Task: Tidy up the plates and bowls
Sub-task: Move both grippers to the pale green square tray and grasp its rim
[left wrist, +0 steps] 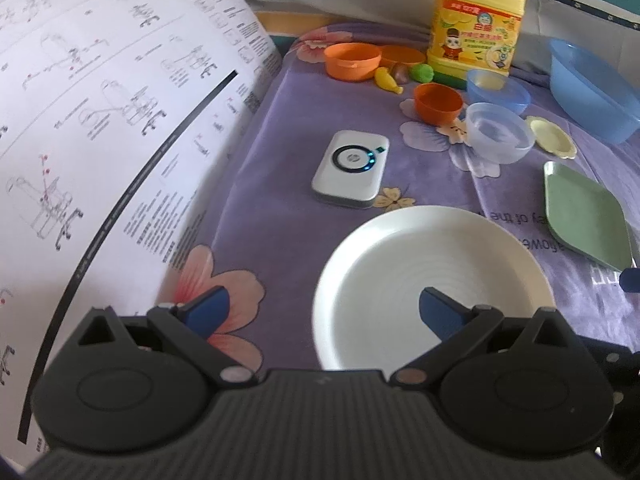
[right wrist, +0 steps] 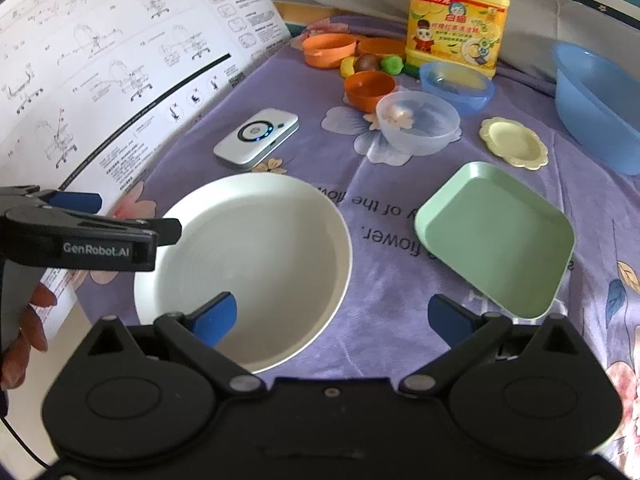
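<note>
A large white plate point(left wrist: 432, 272) point(right wrist: 256, 248) lies on the purple flowered cloth. My left gripper point(left wrist: 324, 312) hovers open over its left rim, one pad above the plate and one above the cloth. Over the plate's right rim my right gripper point(right wrist: 334, 320) hangs open the same way; neither pair of pads touches anything. The left gripper point(right wrist: 124, 216) also shows from the side in the right wrist view. A green square plate point(right wrist: 496, 236) point(left wrist: 584, 220) lies to the right. Behind are a clear bowl point(right wrist: 418, 128), a blue bowl point(right wrist: 456, 84), an orange bowl point(right wrist: 370, 88) and a small yellow plate point(right wrist: 514, 142).
A big printed instruction sheet point(left wrist: 100, 120) covers the left side. A white device point(right wrist: 256, 138) with a lit ring lies behind the white plate. At the back stand a yellow detergent bottle point(right wrist: 460, 16), orange containers point(right wrist: 328, 50), toy fruit and a blue basin point(right wrist: 596, 104).
</note>
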Tool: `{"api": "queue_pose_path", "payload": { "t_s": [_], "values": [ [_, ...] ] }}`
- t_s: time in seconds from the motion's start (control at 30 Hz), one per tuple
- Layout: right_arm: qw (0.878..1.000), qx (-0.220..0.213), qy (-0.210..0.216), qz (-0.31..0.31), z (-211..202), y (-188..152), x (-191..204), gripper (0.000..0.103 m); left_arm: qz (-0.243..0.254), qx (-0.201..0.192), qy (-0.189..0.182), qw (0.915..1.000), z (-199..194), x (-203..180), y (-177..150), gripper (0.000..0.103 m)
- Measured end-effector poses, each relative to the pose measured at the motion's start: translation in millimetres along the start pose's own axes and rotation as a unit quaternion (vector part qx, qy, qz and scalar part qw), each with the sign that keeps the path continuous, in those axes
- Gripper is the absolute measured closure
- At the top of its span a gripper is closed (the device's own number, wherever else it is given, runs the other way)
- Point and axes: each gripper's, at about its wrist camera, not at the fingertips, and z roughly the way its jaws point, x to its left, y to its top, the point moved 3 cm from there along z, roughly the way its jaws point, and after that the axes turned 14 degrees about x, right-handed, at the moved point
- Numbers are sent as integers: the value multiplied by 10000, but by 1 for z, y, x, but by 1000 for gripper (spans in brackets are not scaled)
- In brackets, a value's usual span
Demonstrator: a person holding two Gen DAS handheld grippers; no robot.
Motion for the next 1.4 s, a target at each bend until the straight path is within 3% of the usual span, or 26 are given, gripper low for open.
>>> {"api": "queue_pose_path", "payload": {
  "t_s": [0.4, 0.77, 0.87, 1.03, 1.4],
  "values": [
    [9959, -292, -95, 856, -16, -9, -61, 0, 493, -148, -139, 9986, -7, -56, 28, 0],
    [9757, -433, -420, 2105, -17, -20, -154, 1, 1211, -222, -564, 9908, 5, -139, 62, 0],
    [9709, -371, -436, 2327, -9, -25, -176, 17, 1439, -226, -617, 9874, 13, -161, 69, 0],
    [9664, -292, -283, 2540, 9, -27, -196, 34, 1623, -170, -582, 9849, 31, -190, 80, 1],
    [9711, -209, 28, 2376, 35, -10, -194, 67, 1689, 228, -919, 9811, 65, -215, 96, 30]
  ]
}}
